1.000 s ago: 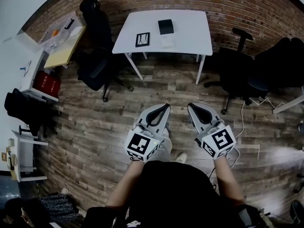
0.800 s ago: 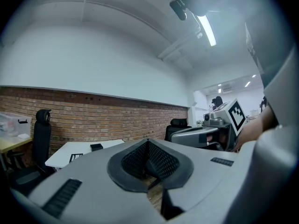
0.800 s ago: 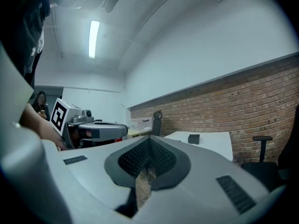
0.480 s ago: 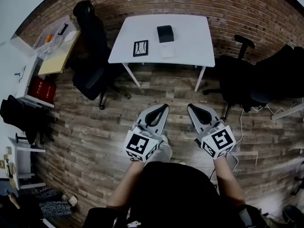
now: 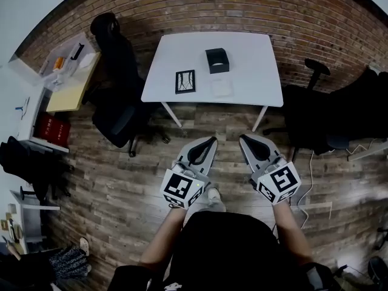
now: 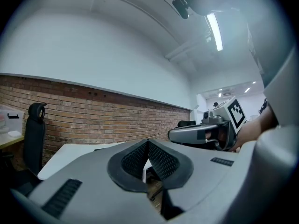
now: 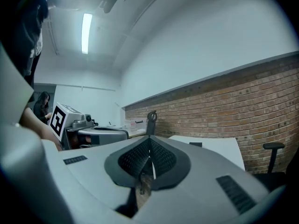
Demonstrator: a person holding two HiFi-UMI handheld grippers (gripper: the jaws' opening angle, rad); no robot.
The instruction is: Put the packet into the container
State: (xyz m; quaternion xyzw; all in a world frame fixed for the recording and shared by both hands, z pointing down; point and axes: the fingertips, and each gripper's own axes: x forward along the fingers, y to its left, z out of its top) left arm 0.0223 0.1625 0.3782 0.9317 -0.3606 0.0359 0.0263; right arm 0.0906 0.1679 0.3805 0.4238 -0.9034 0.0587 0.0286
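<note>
1. Over the last second the white table (image 5: 248,90) grew larger and nearer in the head view. The person was walking up to it, so this was the approach and no pick had begun.
2. The left gripper (image 5: 212,140) and right gripper (image 5: 243,137) stayed clenched on nothing, side by side, pointing to 12 o'clock at the table.
3. A pale flat thing, probably the packet (image 5: 222,87) though too small to be sure, lay on the table at 6 o'clock of the black container (image 5: 217,60). A black framed card (image 5: 185,81) lay at 9 o'clock of the packet.
4. Wooden floor (image 5: 224,126) lay open ahead up to the table's front edge. One black chair (image 5: 118,111) stood at 10 o'clock and another chair (image 5: 315,111) at 2 o'clock, leaving the middle free.
</note>
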